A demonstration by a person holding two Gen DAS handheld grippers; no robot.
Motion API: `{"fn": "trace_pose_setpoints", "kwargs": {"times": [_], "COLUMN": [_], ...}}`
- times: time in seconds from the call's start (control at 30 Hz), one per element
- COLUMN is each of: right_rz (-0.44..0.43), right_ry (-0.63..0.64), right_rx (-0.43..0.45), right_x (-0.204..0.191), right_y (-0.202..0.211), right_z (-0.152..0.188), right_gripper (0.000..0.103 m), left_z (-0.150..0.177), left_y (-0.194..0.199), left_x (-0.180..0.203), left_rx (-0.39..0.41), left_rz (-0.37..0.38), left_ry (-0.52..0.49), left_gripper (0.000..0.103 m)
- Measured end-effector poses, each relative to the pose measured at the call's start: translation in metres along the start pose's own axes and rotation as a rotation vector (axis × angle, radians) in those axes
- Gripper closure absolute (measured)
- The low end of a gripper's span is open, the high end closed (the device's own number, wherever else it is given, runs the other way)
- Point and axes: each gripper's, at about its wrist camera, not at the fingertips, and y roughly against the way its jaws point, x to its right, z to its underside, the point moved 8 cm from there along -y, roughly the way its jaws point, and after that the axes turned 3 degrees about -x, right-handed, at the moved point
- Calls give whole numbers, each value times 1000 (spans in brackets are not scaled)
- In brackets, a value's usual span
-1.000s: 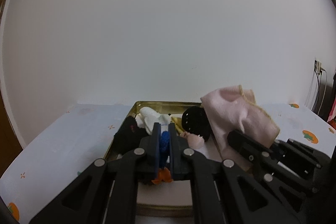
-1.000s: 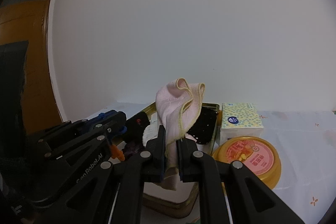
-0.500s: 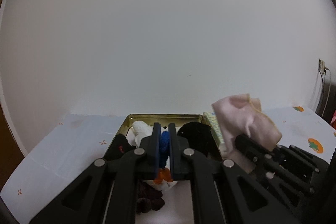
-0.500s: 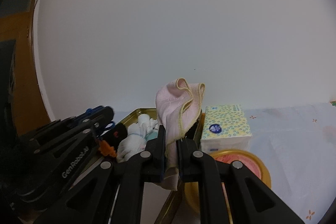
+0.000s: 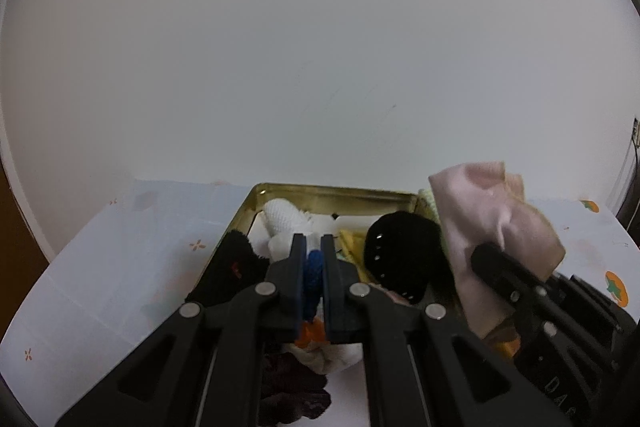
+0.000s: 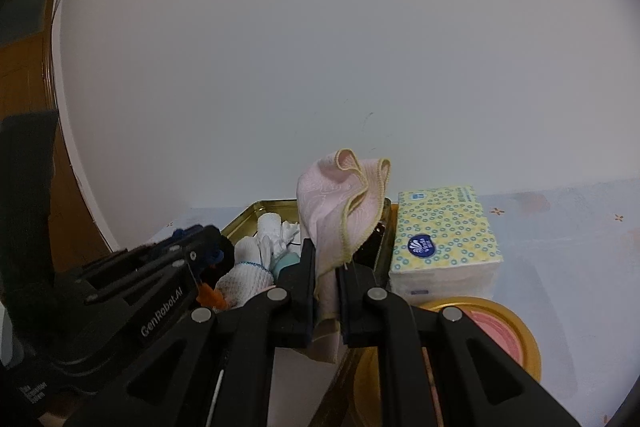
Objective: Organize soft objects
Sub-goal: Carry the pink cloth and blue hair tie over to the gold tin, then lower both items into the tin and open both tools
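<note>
I operate two tools above a desk (image 5: pixel 104 291) covered in a pale blue cloth with small orange prints.

Left tool (image 5: pixel 314 251): its jaws are clamped narrowly on a blue knitted item (image 5: pixel 314 275) with an orange part hanging below. I cannot tell what kind of item it is.

Right tool (image 6: pixel 325 259): its jaws are pinched on a pink cloth (image 6: pixel 340 203) with yellow edging. The cloth stands up above the fingertips in loose folds, and a short tail hangs below them.

Task items: a gold metal tin (image 5: pixel 332 191) sits on the desk ahead of both tools, its far rim near the white wall. Inside lie a white knitted glove (image 5: pixel 282 221) at the far left corner, a black sock (image 5: pixel 236 267) draped over the left rim, a black round item (image 5: pixel 400 251) at the right side, a yellow piece between them, and a dark maroon fabric (image 5: pixel 292 391) near the front.

Clearances:
- Left of the tin, the desk surface is open up to its left edge, where a brown door (image 6: pixel 24 75) borders it.
- Right of the tin, a tissue pack (image 6: pixel 444 231) stands just beside the rim, with a round gold-rimmed lid (image 6: pixel 500 323) in front of it.
- Beyond the tissue pack the desk runs open toward the wall.
- The two tools are close side by side over the tin's front.
</note>
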Motion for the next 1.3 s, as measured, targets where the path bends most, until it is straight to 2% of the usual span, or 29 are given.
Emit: {"fn": "trace_pose_setpoints", "kwargs": {"times": [0.43, 0.63, 0.87, 1.0, 1.3], "right_rz": [-11, -31, -35, -43, -55], "right_ry": [-3, -26, -11, -18, -2], "right_rx": [-89, -151, -169, -194, -212], "right_x": [-5, -5, -9, -16, -16], "right_y": [-30, -41, -49, -68, -74], "right_z": [8, 15, 20, 28, 29], "right_gripper": [92, 92, 92, 92, 92], "left_z": [8, 17, 21, 21, 22], "left_y": [-20, -26, -26, -26, -28], "left_x": [-18, -17, -18, -19, -15], "left_rx": [-102, -151, -172, -180, -203], "left_rz": [-104, -118, -138, -137, -130], "left_ry": [-11, -27, -38, -37, -74], "left_gripper": [99, 99, 99, 99, 99]}}
